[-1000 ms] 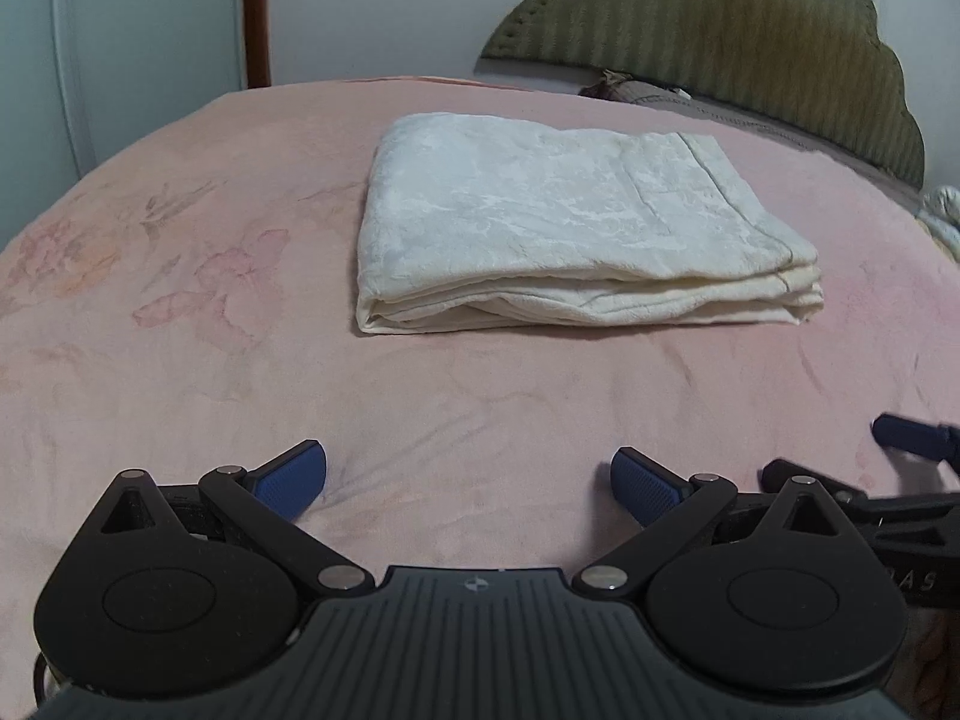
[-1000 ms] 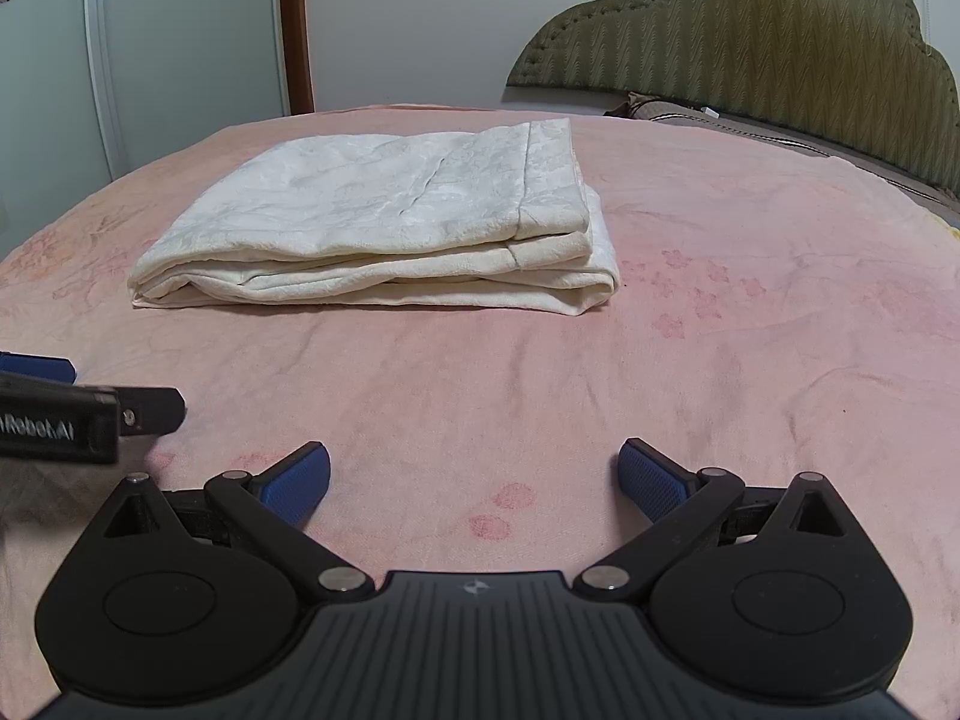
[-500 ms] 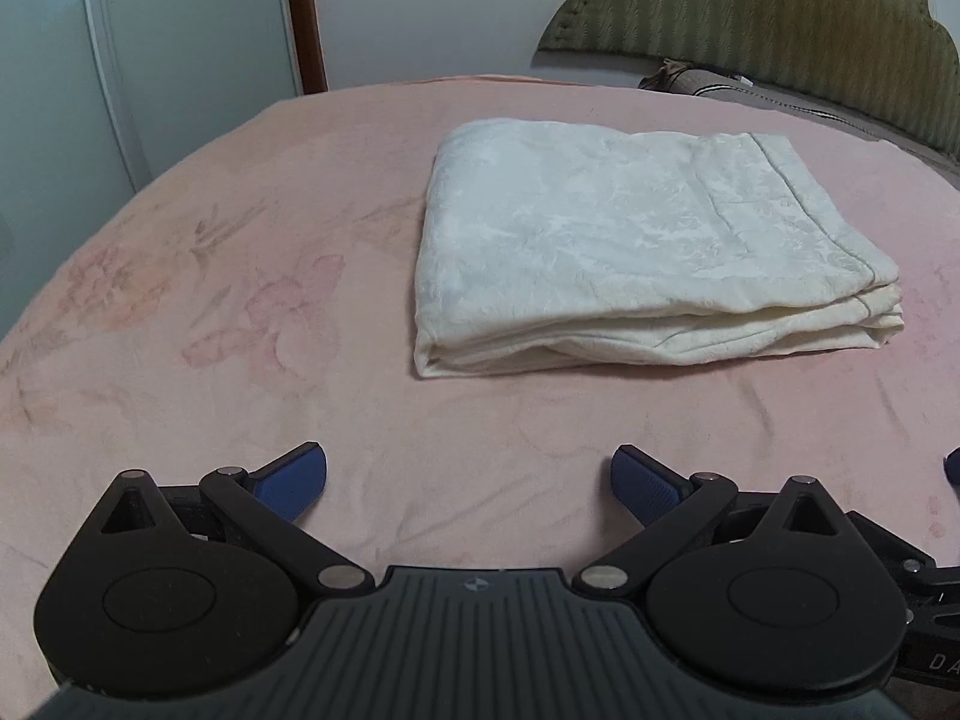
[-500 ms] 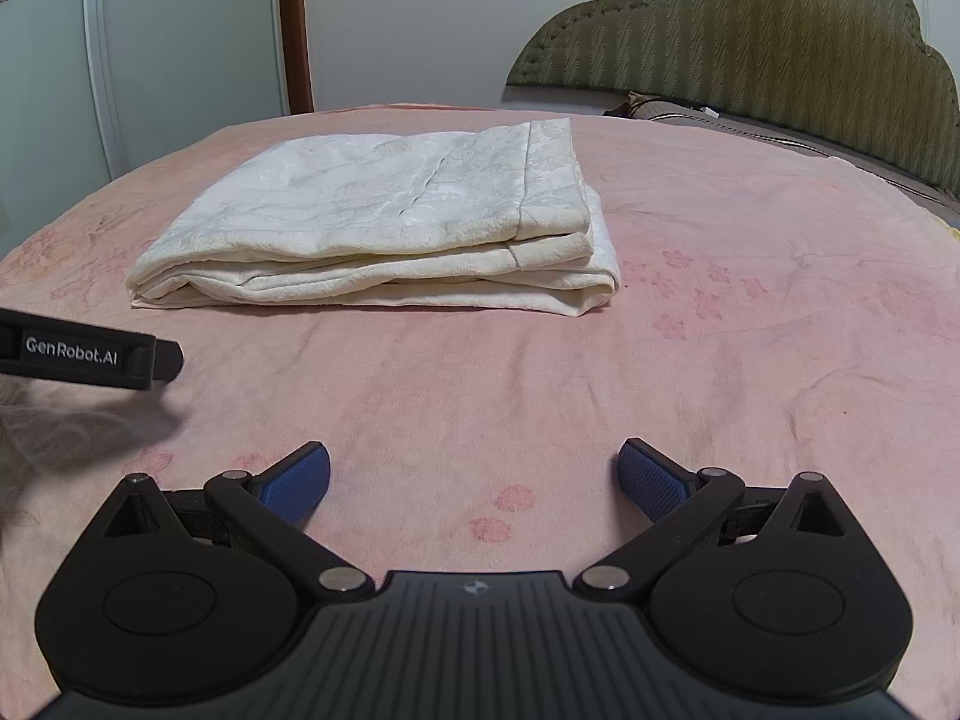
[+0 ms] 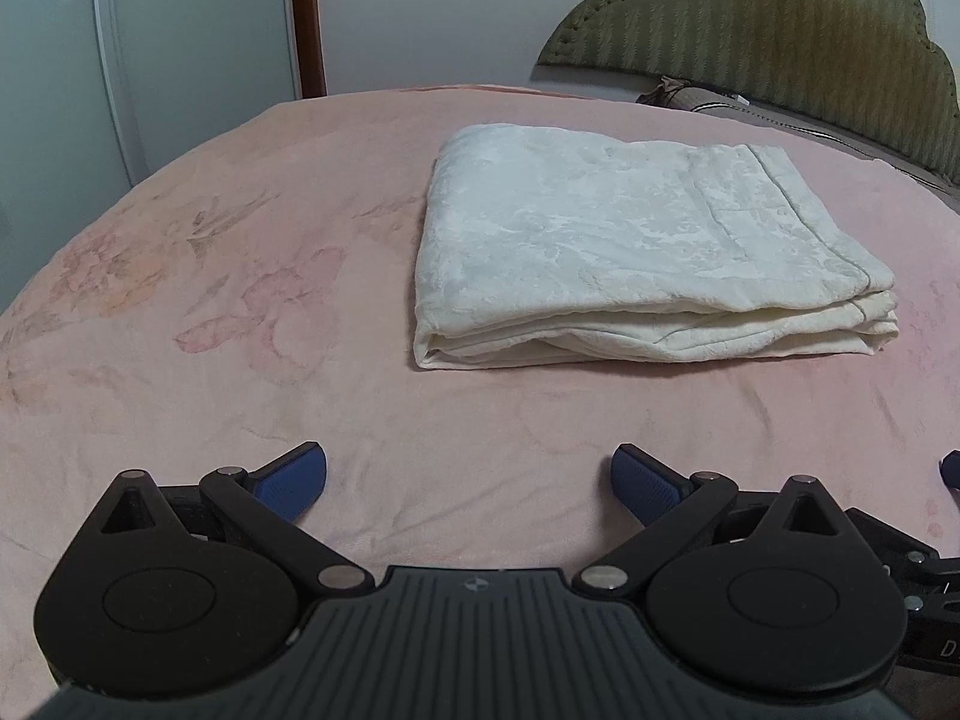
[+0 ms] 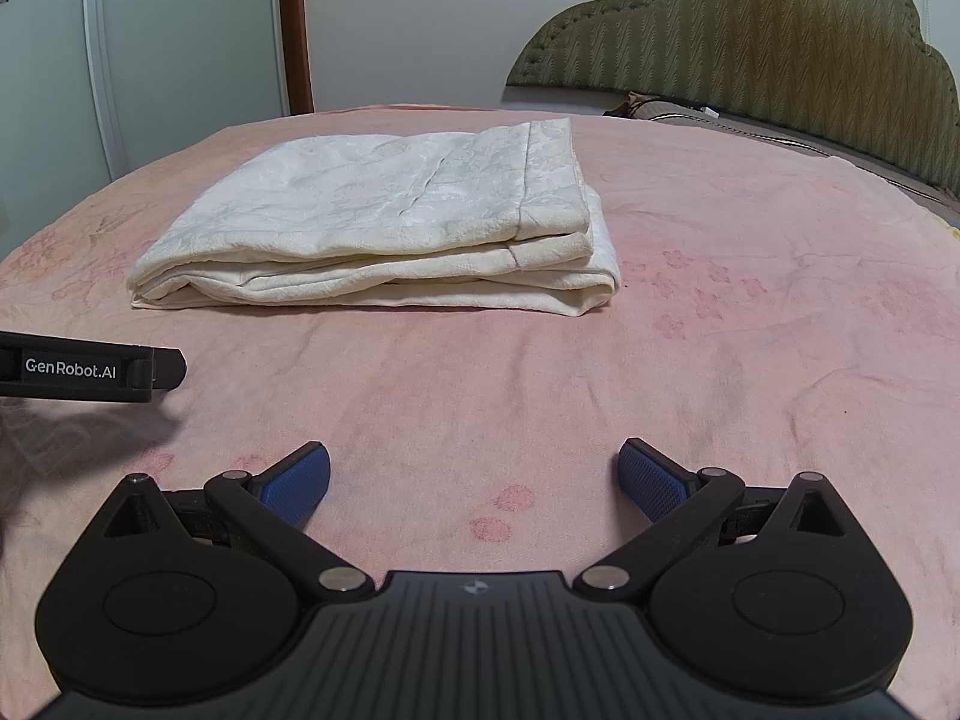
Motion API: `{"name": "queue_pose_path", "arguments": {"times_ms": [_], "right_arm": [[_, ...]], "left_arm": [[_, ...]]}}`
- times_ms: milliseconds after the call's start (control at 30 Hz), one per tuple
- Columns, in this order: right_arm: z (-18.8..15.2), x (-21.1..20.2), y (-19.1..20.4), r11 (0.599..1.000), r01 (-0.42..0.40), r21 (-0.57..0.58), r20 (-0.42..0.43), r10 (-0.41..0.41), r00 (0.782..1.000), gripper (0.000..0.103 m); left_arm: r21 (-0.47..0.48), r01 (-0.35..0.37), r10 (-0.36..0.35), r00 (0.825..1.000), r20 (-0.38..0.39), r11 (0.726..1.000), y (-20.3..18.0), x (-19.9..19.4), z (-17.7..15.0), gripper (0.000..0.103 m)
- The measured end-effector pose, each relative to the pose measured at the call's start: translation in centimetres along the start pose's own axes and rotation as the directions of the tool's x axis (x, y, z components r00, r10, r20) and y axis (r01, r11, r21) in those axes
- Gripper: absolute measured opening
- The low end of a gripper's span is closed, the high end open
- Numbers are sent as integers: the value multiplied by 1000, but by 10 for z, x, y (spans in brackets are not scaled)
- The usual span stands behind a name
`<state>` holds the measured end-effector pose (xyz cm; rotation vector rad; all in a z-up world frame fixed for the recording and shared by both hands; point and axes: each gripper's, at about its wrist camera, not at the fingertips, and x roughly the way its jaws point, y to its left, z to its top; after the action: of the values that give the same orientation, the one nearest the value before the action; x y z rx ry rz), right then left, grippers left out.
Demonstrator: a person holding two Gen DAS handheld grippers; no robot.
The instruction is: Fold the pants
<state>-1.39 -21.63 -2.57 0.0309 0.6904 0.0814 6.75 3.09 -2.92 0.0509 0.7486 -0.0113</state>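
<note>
The cream-white, damask-patterned pants lie folded into a flat, layered rectangle near the middle of the pink floral bed cover, well ahead of both tools. The left gripper and the right gripper each have their blue-padded fingers spread wide, holding nothing. The fold looks finished; the likeliest mishap would be a finger catching the loose front edges and dragging the top layer askew. No containers are in view, only the olive quilted headboard behind
</note>
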Motion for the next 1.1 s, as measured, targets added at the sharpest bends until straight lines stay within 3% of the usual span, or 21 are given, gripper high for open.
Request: {"name": "queue_pose_path", "arguments": {"times_ms": [1100], "right_arm": [[0, 0, 0, 1000, 0, 0, 0, 0, 1000, 103]], "left_arm": [[15, 32, -32, 999, 18, 999, -1, -1, -6, 103]]}}
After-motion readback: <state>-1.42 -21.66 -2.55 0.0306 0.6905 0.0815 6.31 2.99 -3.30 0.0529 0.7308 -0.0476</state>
